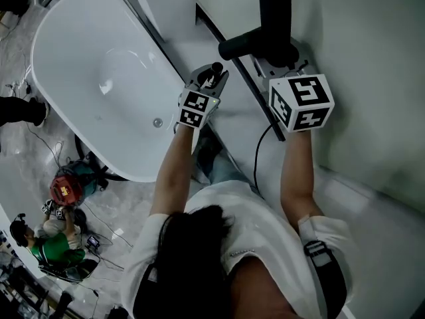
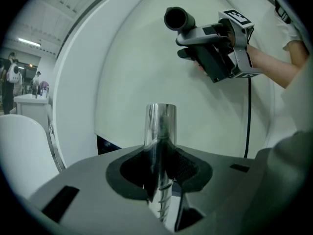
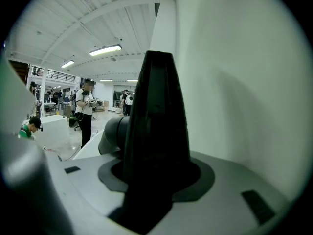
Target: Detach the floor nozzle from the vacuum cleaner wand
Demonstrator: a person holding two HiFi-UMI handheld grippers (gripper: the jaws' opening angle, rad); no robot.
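In the head view my left gripper [image 1: 214, 73] is shut on a short chrome wand tube. The left gripper view shows that tube [image 2: 160, 126] standing upright between the dark pads of my left gripper [image 2: 159, 173]. My right gripper [image 1: 284, 57], under its marker cube, is shut on the black floor nozzle [image 1: 274, 12], whose round neck [image 1: 242, 45] points left. In the right gripper view the nozzle [image 3: 156, 121] fills the space between the jaws of my right gripper [image 3: 151, 182]. Seen from the left gripper, the neck's open end [image 2: 178, 18] is up and apart from the wand.
A white bathtub [image 1: 99, 72] lies at the left, below me. A pale wall [image 1: 372, 38] with a dark rail [image 1: 242, 85] runs behind the grippers. A black cable [image 1: 260, 148] hangs by my right arm. People crouch at the lower left [image 1: 56, 244].
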